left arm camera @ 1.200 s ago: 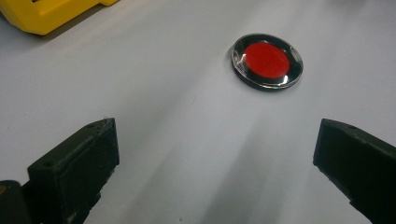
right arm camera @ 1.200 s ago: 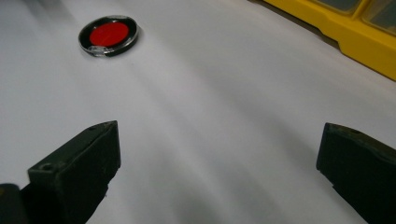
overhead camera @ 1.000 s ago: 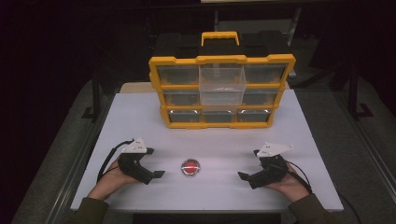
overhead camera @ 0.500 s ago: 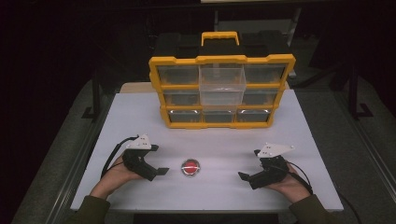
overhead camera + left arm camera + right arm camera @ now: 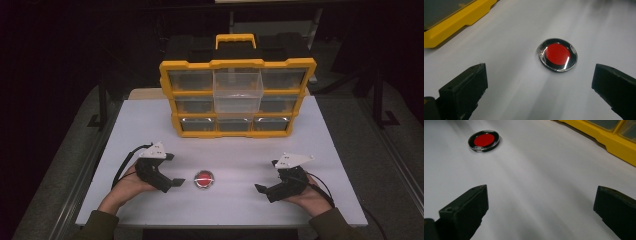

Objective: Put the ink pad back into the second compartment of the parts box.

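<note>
A red disc [image 5: 204, 179] in a clear round case lies flat on the white bench [image 5: 225, 145], at 6 o'clock from the yellow organizer [image 5: 238, 97] and well apart from it. The left gripper [image 5: 170, 183] sits just beside the disc at its 9 o'clock, jaws spread wide and aimed at it, likely lined up to straddle and pinch it. The right gripper [image 5: 264, 189] rests at the disc's 3 o'clock, farther off, jaws also spread and empty, seemingly waiting. One organizer drawer [image 5: 238, 90] stands pulled out, perhaps to receive the disc.

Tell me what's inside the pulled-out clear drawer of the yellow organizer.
The drawer looks empty through its clear walls in the high view. Its floor is partly hidden by glare, so something small cannot be ruled out.
</note>
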Demonstrator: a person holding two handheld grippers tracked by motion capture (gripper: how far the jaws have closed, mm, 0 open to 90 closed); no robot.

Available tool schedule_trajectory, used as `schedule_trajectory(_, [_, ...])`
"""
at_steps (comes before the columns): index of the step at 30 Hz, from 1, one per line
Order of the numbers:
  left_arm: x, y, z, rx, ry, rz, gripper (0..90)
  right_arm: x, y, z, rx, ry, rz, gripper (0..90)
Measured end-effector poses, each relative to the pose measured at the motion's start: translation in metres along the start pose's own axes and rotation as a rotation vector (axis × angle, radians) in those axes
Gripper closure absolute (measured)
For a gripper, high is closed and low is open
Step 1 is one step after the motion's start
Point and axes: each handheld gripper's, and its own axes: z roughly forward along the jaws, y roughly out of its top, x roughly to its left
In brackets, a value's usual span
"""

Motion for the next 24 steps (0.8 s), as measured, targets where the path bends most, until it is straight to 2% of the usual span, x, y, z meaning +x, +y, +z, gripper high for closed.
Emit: schedule_trajectory(24, [-0.001, 0.014, 0.009, -0.005, -0.024, 0.008, 0.0, 0.001, 0.000, 0.003, 0.011, 0.008, -0.011, 0.0])
